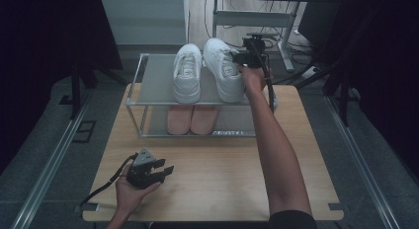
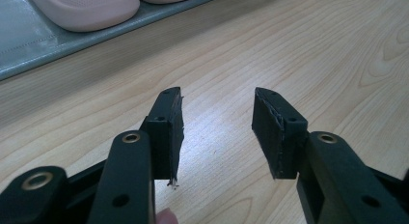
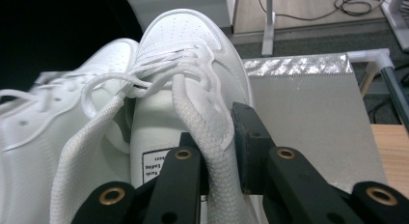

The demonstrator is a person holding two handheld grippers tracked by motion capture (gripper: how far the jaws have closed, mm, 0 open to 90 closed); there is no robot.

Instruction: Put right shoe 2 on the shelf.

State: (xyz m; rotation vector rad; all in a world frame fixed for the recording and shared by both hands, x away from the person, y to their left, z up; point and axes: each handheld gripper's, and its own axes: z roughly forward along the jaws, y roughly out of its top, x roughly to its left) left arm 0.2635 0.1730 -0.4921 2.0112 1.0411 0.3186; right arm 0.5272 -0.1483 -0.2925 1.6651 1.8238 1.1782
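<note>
Gripping the right white sneaker (image 1: 223, 68) on the rack's (image 1: 157, 81) top shelf.
High view: your right gripper (image 1: 244, 58) meets its collar. Left gripper (image 2: 217, 132) view: jaws apart over the table (image 2: 313, 55). Right gripper view: jaws clamp the collar wall.

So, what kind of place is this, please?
Probably a lab or workshop set up for recording, not a home. Dark curtains hang around the wooden table, cables run over the floor, and the shoe rack stands on the table.
</note>
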